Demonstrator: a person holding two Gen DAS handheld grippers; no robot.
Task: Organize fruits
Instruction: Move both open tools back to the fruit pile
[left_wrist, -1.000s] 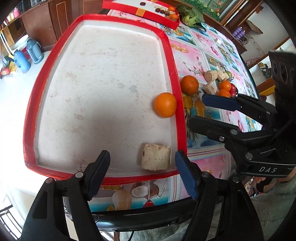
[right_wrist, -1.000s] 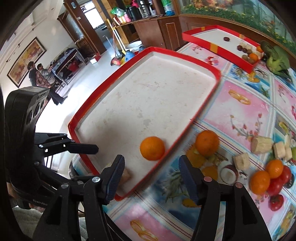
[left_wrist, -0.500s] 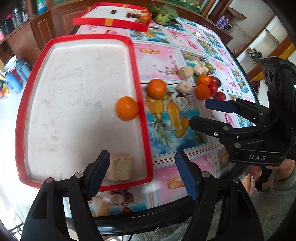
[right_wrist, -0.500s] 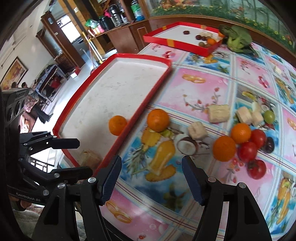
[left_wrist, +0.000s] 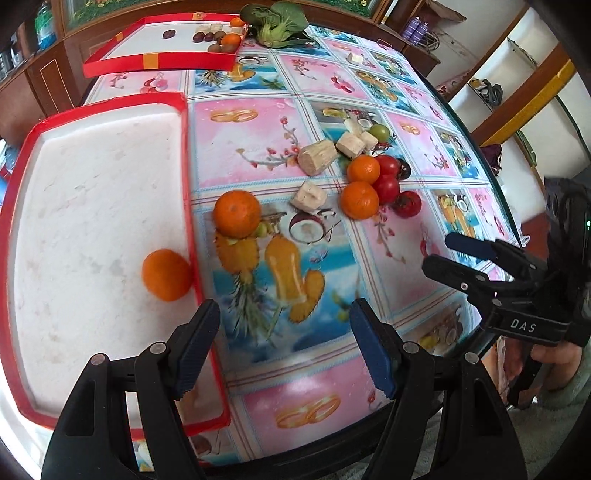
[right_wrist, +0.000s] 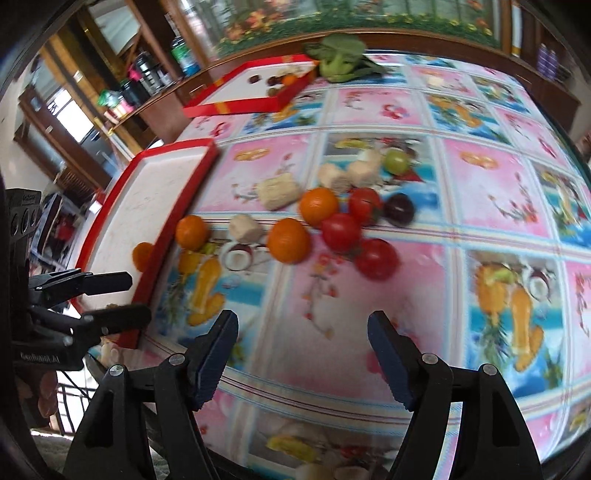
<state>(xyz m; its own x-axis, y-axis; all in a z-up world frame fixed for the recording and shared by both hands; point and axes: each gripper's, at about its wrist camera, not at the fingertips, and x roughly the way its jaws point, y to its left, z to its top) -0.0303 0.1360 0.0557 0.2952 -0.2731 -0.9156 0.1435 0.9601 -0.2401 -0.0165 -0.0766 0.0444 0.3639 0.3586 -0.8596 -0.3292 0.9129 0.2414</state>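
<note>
The left gripper (left_wrist: 284, 343) hangs released with nothing between its jaws, above the right rim of the near tray (left_wrist: 186, 155) and the printed tablecloth (left_wrist: 369, 92). The right gripper (right_wrist: 301, 356) is also released; its jaws have just been opening further and hold nothing, over a bare stretch of cloth near the table's front edge. Open cloth lies between both grippers and the fruit, so nothing crowds the jaws.

The near tray is white with a red rim and mostly bare. One orange (left_wrist: 167, 275) sits inside it, touching the right rim. A second orange (left_wrist: 237, 213) rests on the cloth just beside that rim.

Further right lies the loose pile: two more oranges (left_wrist: 360, 199), touching each other; three tomatoes (left_wrist: 387, 186) packed against them; one dark round fruit (right_wrist: 399, 209); one green grape (left_wrist: 380, 131); and several pale cut chunks (left_wrist: 317, 157), their exact count hard to tell where they bunch.

A second red tray (left_wrist: 159, 62) stands at the far end holding small fruits, with a leafy green vegetable (left_wrist: 275, 24) just beside it.
</note>
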